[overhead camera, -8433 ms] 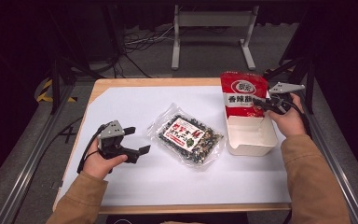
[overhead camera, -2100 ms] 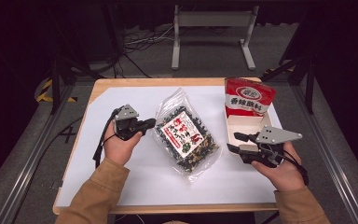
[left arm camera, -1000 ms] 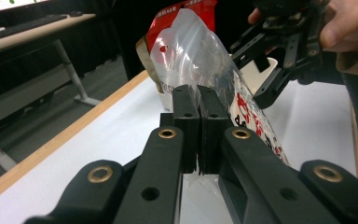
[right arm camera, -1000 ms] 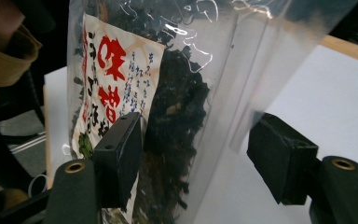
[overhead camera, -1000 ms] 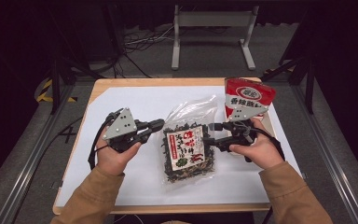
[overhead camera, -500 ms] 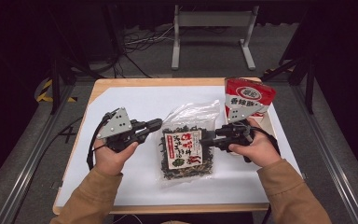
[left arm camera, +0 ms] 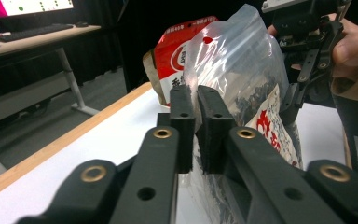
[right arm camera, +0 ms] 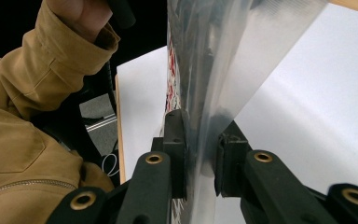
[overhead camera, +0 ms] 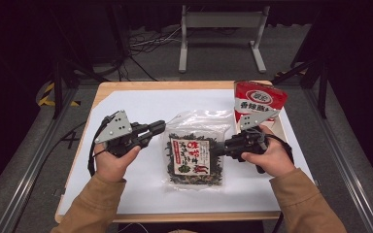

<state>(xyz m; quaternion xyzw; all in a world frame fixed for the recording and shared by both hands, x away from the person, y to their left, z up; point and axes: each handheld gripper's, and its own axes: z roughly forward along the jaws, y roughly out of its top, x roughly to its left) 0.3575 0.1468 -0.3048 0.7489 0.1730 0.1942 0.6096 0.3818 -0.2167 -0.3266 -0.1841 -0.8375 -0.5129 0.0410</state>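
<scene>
A clear plastic bag (overhead camera: 194, 155) of dark dried snack with a printed label is held between both grippers over the middle of the white table top. My left gripper (overhead camera: 159, 127) is shut on the bag's upper left edge. In the left gripper view its jaws (left arm camera: 196, 100) pinch the thin plastic, and the bag (left arm camera: 247, 70) rises upright behind them. My right gripper (overhead camera: 222, 147) is shut on the bag's right edge. The right gripper view shows the film (right arm camera: 223, 56) running up between the jaws of the right gripper (right arm camera: 200, 135).
A red snack pack (overhead camera: 259, 101) stands in a white box (overhead camera: 285, 130) at the table's right rear, close behind the right hand. The red pack (left arm camera: 177, 46) also shows behind the bag. White sheet (overhead camera: 126, 102) lies bare at the left and front. A metal stand (overhead camera: 221, 29) is beyond the table.
The right gripper came from the box to the bag's right edge and shut on it. The left gripper rose to the bag's left edge. The bag turned label-up and shifted slightly nearer.
</scene>
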